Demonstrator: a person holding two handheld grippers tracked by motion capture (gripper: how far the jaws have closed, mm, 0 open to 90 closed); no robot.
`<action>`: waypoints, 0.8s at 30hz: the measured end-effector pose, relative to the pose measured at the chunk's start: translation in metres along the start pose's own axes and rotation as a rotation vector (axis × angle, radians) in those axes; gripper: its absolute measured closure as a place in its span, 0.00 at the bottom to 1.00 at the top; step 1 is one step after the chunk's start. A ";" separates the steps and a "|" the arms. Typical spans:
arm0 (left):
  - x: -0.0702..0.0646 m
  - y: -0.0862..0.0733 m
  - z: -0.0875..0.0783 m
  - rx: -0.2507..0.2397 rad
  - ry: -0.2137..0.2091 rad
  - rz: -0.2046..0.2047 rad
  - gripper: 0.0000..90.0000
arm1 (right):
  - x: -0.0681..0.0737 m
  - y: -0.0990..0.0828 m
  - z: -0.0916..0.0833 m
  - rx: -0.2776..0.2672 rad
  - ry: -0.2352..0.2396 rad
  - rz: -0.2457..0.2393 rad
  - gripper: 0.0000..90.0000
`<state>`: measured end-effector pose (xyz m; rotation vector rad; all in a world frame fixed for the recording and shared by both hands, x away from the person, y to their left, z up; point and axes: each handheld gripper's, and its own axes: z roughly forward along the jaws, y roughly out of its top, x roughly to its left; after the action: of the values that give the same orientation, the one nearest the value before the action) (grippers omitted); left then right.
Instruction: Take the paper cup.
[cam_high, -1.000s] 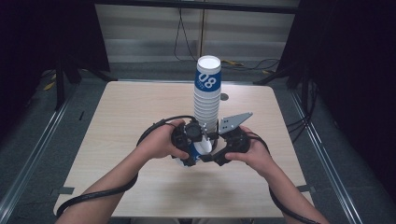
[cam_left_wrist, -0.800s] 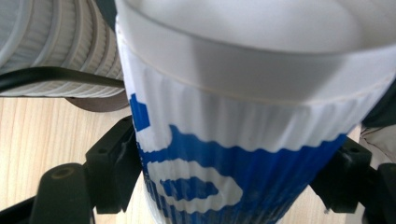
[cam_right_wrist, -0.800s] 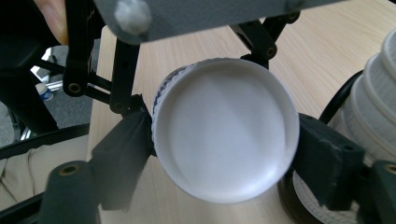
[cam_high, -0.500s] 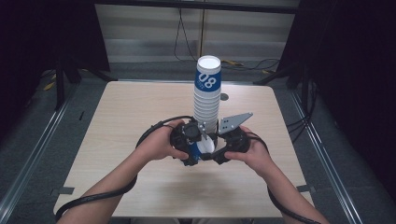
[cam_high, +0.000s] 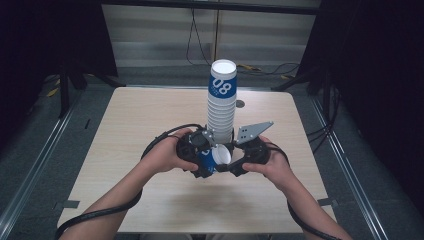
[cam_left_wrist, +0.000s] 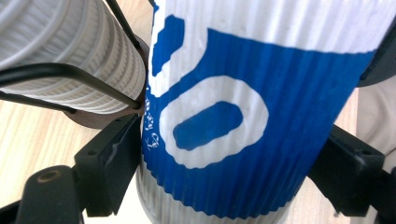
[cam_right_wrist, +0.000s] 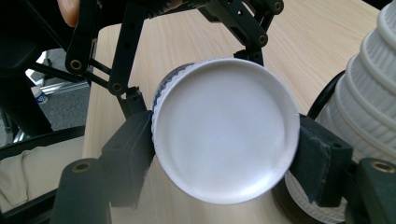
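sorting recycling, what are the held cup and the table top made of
Blue-and-white cup: looks like paper, matte, with a ribbed corrugated wall and a flat white base. Table: seems wood or wood-look laminate, with pale fine grain and a smooth, low sheen.

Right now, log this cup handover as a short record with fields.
held item: blue and white ribbed paper cup, lying sideways between both grippers
right gripper: shut on the cup near its white base
left gripper: jaws either side of the cup wall, have just been opening
nearby: tall stack of white ribbed paper cups, upright behind the grippers
surface: light wooden table
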<state>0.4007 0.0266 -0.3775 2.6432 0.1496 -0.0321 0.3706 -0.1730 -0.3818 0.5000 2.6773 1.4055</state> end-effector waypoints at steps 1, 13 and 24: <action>0.000 0.000 0.000 0.000 0.000 0.000 0.18 | 0.000 0.000 0.000 0.000 0.000 0.000 0.31; 0.001 0.003 -0.006 -0.001 -0.008 0.000 0.19 | -0.001 -0.002 0.001 0.008 0.000 -0.001 0.31; 0.003 -0.004 -0.013 -0.018 0.000 -0.015 0.19 | -0.005 -0.013 -0.008 0.031 -0.028 0.013 0.31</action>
<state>0.4029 0.0362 -0.3679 2.6238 0.1695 -0.0355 0.3709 -0.1875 -0.3882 0.5363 2.6820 1.3518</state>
